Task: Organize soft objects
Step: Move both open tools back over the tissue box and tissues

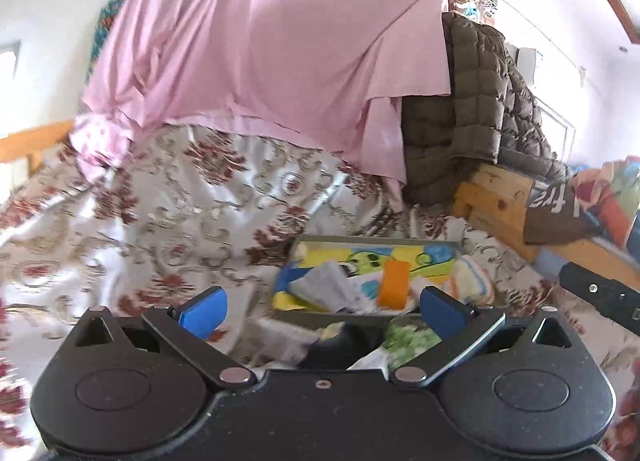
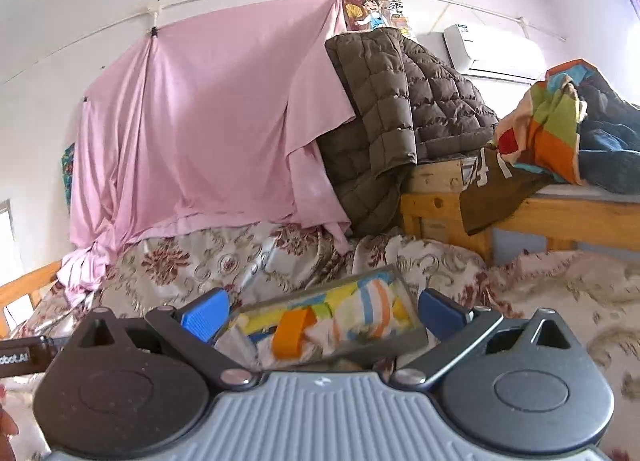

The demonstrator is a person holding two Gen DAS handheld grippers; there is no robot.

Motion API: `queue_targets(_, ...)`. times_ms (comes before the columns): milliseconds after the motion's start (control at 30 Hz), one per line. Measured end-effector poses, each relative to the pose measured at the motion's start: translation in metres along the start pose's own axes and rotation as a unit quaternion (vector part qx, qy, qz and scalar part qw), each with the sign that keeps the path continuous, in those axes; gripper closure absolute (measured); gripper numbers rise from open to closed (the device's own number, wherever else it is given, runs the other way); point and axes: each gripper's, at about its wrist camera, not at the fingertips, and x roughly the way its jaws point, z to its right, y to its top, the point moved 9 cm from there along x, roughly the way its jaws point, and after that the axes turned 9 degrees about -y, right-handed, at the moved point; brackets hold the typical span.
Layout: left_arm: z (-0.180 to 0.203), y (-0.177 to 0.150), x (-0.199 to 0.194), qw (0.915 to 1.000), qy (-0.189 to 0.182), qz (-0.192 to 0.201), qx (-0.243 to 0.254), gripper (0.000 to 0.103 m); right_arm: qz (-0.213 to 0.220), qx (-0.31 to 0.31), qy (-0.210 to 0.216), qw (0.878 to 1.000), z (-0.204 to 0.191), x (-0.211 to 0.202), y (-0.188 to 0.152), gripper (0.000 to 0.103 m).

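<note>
Both grippers hover above a bed covered by a floral quilt [image 1: 168,213], and both stand wide open with nothing between the blue pads. The left gripper [image 1: 322,311] looks toward a shallow grey tray [image 1: 376,240] that lies on the quilt just beyond its fingertips. The tray holds a heap of small soft things — a grey cloth [image 1: 326,287], an orange piece [image 1: 394,283] standing up near the middle, a striped cloth [image 1: 474,281] at the right end, and a yellow printed cloth [image 1: 360,257] along the far side. Closer to the left gripper, outside the tray's near rim, lie a dark item and a green-and-white patterned cloth [image 1: 408,339]; motion blur makes the dark one hard to identify, possibly a sock.

In the right wrist view, the right gripper [image 2: 324,313] frames the same tray [image 2: 416,337], tilted in the picture, with the orange piece [image 2: 290,331] and the striped cloth [image 2: 360,309] inside. At that view's left edge the other gripper's black body shows.

Far behind, a pink sheet [image 2: 208,113] hangs from a wall line, a brown quilted jacket [image 2: 400,109] drapes over a wooden frame [image 2: 432,197] to its right, and a colourful blanket [image 2: 548,121] lies further right.
</note>
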Motion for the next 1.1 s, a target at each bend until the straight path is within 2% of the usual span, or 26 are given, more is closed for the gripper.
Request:
queue_targets(133,-0.006,-0.020,-0.026,0.9998,0.018,0.005,0.006,0.001,-0.032,-0.008,0.002,0.999,-0.005,-0.025,-0.027,0.000)
queue_targets(267,-0.005,-0.036,-0.035,0.9998,0.006,-0.002,0.016,0.001,-0.050,-0.031,-0.002,0.998,-0.013,-0.044,-0.045,0.000)
queue_targets(533,-0.006,-0.060,-0.049,0.9995,-0.008,-0.016,0.026,0.001,-0.100,-0.026,-0.028,0.994,-0.019,-0.066,-0.074,0.000)
queue_targets(867,-0.025,-0.100,-0.053,0.9972,0.008,-0.072,0.017,0.001,-0.157,-0.034,-0.031,0.987,-0.025,-0.060,-0.098,0.000)
queue_targets(1000,-0.030,-0.103,-0.047,0.9964,0.019,-0.082,0.004,0.001,-0.217,-0.037,-0.014,0.975,-0.029,-0.048,-0.121,0.000)
queue_targets(1100,-0.032,-0.103,-0.046,0.9960,0.029,-0.083,0.011,0.001,-0.238,-0.035,-0.007,0.971,-0.032,-0.044,-0.130,0.000)
